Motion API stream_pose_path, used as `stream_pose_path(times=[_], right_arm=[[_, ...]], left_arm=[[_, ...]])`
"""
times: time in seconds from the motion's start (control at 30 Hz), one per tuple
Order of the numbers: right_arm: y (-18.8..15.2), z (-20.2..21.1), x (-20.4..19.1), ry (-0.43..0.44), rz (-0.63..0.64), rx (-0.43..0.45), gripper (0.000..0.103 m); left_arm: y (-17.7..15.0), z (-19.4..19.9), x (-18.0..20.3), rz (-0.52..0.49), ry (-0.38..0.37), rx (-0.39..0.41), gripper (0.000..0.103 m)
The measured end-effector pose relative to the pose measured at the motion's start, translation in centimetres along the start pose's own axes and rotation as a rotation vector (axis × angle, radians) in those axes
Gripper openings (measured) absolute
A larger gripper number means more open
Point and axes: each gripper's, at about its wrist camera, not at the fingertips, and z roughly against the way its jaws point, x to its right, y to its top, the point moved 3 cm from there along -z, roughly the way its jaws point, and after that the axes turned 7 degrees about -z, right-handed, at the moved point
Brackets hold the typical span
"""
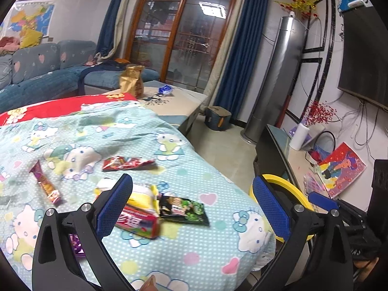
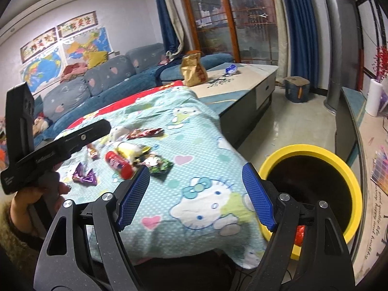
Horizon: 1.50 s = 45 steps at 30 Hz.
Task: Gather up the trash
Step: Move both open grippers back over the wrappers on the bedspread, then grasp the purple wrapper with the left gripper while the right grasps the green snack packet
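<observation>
Several snack wrappers lie on a Hello Kitty blanket (image 1: pixel 169 150): a red wrapper (image 1: pixel 127 163), a purple-orange wrapper (image 1: pixel 44 184), a red packet (image 1: pixel 139 223), a yellow-white wrapper (image 1: pixel 143 195), a green-black wrapper (image 1: pixel 184 209) and a purple wrapper (image 2: pixel 84 175). My left gripper (image 1: pixel 192 189) is open and empty, just above the red packet and green-black wrapper. My right gripper (image 2: pixel 196 177) is open and empty, above the blanket's near edge, beside a yellow-rimmed black bin (image 2: pixel 349 177). The left gripper's body (image 2: pixel 55 150) shows in the right wrist view.
A low table (image 1: pixel 179 101) beyond the blanket holds a brown paper bag (image 1: pixel 132 82) and a blue wrapper (image 1: pixel 165 89). A blue sofa (image 1: pixel 48 72) stands at left, a TV stand (image 1: pixel 291 155) with clutter at right. A box (image 1: pixel 217 117) sits on the tiled floor.
</observation>
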Motion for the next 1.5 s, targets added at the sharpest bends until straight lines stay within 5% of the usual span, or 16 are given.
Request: stream_pose_path(times=[1.0, 1.5], right_arm=[[-0.8, -6.2, -8.4, 0.115, 0.177, -0.129, 0.071], [-0.9, -12.2, -8.5, 0.097, 0.251, -0.259, 0.066]], left_arm=[[-4.1, 3.4, -11.5, 0.111, 0.227, -0.085, 0.096], [-8.7, 2.2, -14.5, 0.221, 0.233, -0.234, 0.096]])
